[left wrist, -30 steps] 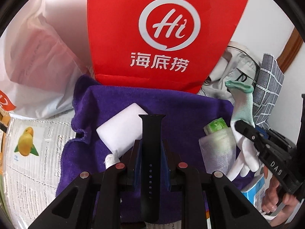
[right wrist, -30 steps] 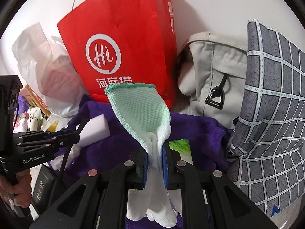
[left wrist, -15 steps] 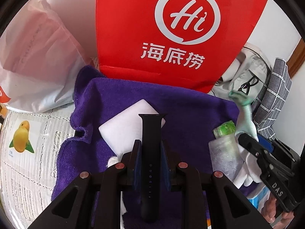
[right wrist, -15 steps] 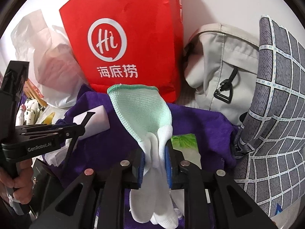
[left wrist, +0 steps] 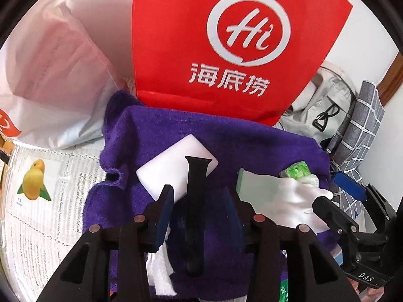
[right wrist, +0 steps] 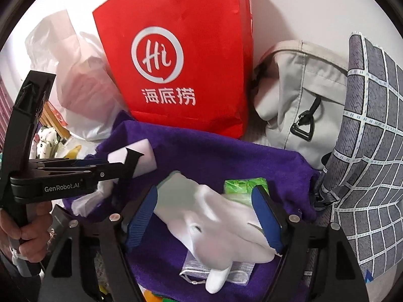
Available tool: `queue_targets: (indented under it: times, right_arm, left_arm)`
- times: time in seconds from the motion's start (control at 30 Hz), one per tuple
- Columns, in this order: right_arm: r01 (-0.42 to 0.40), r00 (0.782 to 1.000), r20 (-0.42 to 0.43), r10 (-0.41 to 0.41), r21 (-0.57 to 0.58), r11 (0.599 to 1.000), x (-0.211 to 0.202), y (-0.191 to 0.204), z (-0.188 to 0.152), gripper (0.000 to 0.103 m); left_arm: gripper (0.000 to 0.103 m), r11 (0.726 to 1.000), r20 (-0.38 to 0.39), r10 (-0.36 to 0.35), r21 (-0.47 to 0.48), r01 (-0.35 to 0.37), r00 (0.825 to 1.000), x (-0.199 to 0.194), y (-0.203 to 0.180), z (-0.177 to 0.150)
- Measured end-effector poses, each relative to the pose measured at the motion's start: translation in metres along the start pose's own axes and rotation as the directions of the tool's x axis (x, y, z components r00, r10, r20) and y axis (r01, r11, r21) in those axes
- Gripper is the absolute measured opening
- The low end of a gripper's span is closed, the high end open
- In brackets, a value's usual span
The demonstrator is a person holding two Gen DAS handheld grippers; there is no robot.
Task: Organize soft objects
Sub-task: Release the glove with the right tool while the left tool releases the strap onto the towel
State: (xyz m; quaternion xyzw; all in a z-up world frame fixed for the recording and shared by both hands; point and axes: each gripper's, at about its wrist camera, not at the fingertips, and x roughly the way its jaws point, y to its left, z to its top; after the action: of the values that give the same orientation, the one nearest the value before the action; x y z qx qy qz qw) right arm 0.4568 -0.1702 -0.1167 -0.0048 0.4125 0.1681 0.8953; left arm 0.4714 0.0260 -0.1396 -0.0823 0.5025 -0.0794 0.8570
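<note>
Now Both Sets of Fingers Stand Apart Over the Purple Towel

Just now the left gripper (left wrist: 199, 201) has been opening: its blue-padded fingers (left wrist: 165, 210) stand a narrow way apart, with clear gaps on both sides of the black watch strap (left wrist: 195, 209) that lies lengthwise between them. The pads do not press on the strap. Its far end overlaps a white rectangular block (left wrist: 173, 168) lying on the purple towel (left wrist: 252, 146).

The right gripper (right wrist: 205, 214) has also just been opening and its fingers (right wrist: 141, 216) are now wide. The white glove with a pale green cuff (right wrist: 214, 216) lies between them on the towel, cuff toward the far left, fingertips toward the near side; whether the right pad touches it cannot be told. Under the glove's near end sits a grey mesh pouch (right wrist: 241, 269), and just beyond its far right side a green tissue pack (right wrist: 245, 185).

From the left wrist view the glove (left wrist: 284, 196) lies right of the strap, with the right gripper (left wrist: 347, 206) coming in from the right edge. From the right wrist view the left gripper (right wrist: 110, 166) reaches in from the left, held by a hand (right wrist: 27, 231).

Behind the towel stands a red paper bag (left wrist: 226, 45) printed with a white "Hi" logo. A white plastic bag (left wrist: 50, 80) is to its left, a beige backpack (right wrist: 302, 95) and a grey checked cloth (right wrist: 372, 151) to its right. Newspaper (left wrist: 37, 201) covers the surface at the near left.
</note>
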Motion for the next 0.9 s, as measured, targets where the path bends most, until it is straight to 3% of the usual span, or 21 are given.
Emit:
queue_targets:
  times: [0.13,0.23,0.33,0.57,0.6,0.77,0.9]
  right_arm:
    - [0.02,1.0,0.021,-0.019,-0.02,1.0,-0.017,0.005,-0.005,0.077]
    - [0.004,1.0,0.007,-0.004,-0.039,0.999,-0.032,0.012,-0.016,0.077]
    - [0.011,1.0,0.012,-0.01,-0.042,0.999,-0.052,0.017,-0.034,0.077]
    - [0.063,0.998,-0.022,-0.063,-0.018,0.998,-0.095,0.03,-0.093,0.076]
    - [0.076,0.997,-0.03,-0.077,-0.023,0.997,-0.101,0.033,-0.102,0.075]
    - [0.118,0.99,-0.079,-0.119,-0.016,0.993,-0.117,0.048,-0.151,0.05]
    - [0.166,0.983,-0.066,-0.169,-0.052,0.985,-0.123,0.069,-0.182,0.049]
  left_arm:
    - [0.05,1.0,0.03,-0.008,0.009,0.008,1.0,-0.018,-0.001,0.001]
    - [0.05,1.0,0.041,-0.026,0.009,0.026,0.999,-0.028,0.0,0.001]
    - [0.05,0.999,0.05,-0.051,0.006,0.05,0.997,-0.041,-0.001,0.0]
    - [0.05,0.999,0.116,-0.022,0.03,0.019,0.993,-0.077,-0.003,-0.01]
    - [0.051,0.999,0.121,-0.024,0.027,0.021,0.992,-0.082,-0.002,-0.013]
    - [0.051,0.999,0.122,-0.015,0.035,0.011,0.992,-0.101,0.007,-0.034]
    - [0.051,0.999,0.136,-0.006,0.037,0.001,0.991,-0.116,0.015,-0.054]
